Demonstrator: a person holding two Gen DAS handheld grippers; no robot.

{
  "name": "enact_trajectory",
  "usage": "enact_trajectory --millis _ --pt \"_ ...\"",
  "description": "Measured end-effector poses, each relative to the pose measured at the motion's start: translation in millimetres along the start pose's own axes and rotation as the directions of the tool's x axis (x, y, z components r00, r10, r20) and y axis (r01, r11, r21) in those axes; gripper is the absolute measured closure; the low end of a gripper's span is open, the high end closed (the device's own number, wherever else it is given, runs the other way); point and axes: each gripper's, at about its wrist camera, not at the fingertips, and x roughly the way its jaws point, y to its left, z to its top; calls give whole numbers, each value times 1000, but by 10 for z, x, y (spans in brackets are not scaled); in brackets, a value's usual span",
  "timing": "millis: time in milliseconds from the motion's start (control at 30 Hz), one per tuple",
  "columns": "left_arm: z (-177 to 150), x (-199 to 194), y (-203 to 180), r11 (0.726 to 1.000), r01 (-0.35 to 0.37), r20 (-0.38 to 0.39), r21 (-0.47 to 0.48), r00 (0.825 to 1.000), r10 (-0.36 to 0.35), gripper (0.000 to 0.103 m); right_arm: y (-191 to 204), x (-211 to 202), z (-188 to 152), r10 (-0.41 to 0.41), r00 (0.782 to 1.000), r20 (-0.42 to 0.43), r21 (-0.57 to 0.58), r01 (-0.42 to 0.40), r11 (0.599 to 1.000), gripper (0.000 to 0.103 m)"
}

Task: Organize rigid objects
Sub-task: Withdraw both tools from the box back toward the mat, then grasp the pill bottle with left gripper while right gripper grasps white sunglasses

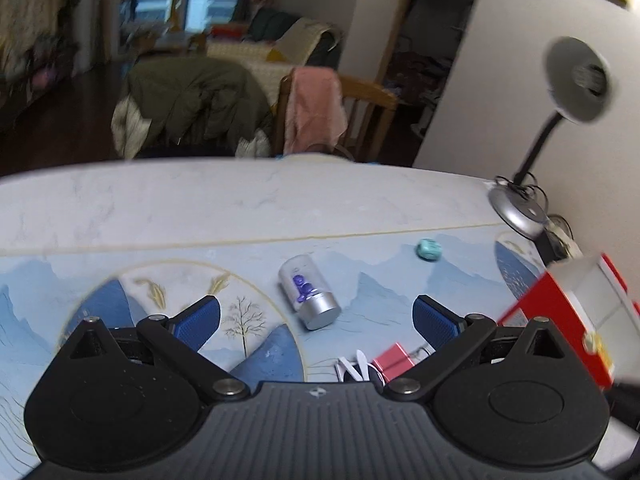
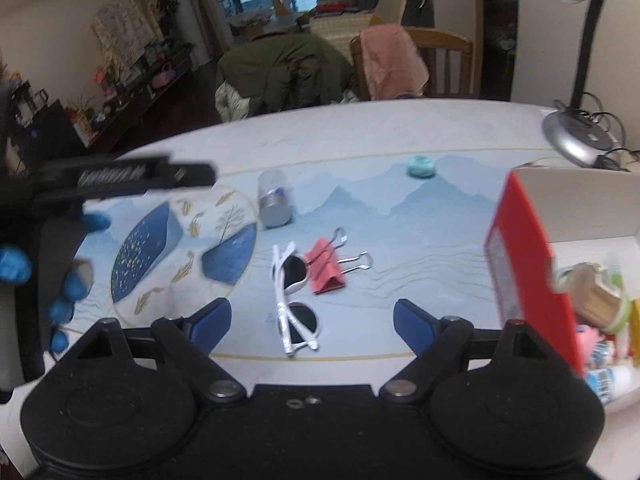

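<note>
Hovering above the patterned table point(image 2: 400, 140), both grippers carried nothing. The left gripper point(image 1: 316, 316) had its blue fingers spread wide, with only the tabletop showing between them; a clear jar point(image 1: 308, 296) with a silver cap lay on its side just ahead of the gap, so it looked like the likely next pick. The right gripper point(image 2: 312, 320) also had its fingers well apart, framing white sunglasses point(image 2: 294, 300) that lay folded on the table, untouched. Touching the glasses' far end sat a red binder clip point(image 2: 326, 270) with its wire handles pointing away. A small teal lump point(image 2: 420, 167) rested farther back, well apart from the rest.

At the right stood a red box point(image 2: 528, 264) with its open side towards the camera, already holding several small items, which suggested it served as the collecting bin. Four things therefore remained loose on the table. A gloved hand point(image 2: 68, 280) held the left tool at the edge of the right view.
</note>
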Motion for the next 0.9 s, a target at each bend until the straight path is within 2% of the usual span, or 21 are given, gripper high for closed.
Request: enact_trajectory --millis 67,200,400,633,700,767,900 --pt "35 135 60 999 15 -21 -32 1000 -15 0 59 96 -14 1 1000 -16 -14 -2 1000 17" --pt "86 413 52 1000 -9 -37 -23 999 8 0 143 285 -30 -5 999 -47 -52 3 999 20" --pt "132 832 15 996 -83 -70 -13 994 82 0 163 552 -39 -18 996 -82 -89 10 996 26" --pt "125 1157 12 993 -120 -108 6 987 120 0 213 790 -39 -10 994 -106 -119 -3 993 32" --pt "123 1241 1 991 -129 -113 18 985 130 0 248 844 -30 -8 994 -107 -137 -6 991 36" --pt "110 1297 -5 990 -135 -115 28 984 137 0 280 908 -16 -4 994 -113 -152 -13 988 47" --pt "88 1383 7 990 -138 -114 25 984 140 0 310 1015 13 8 992 -123 -160 -28 987 58"
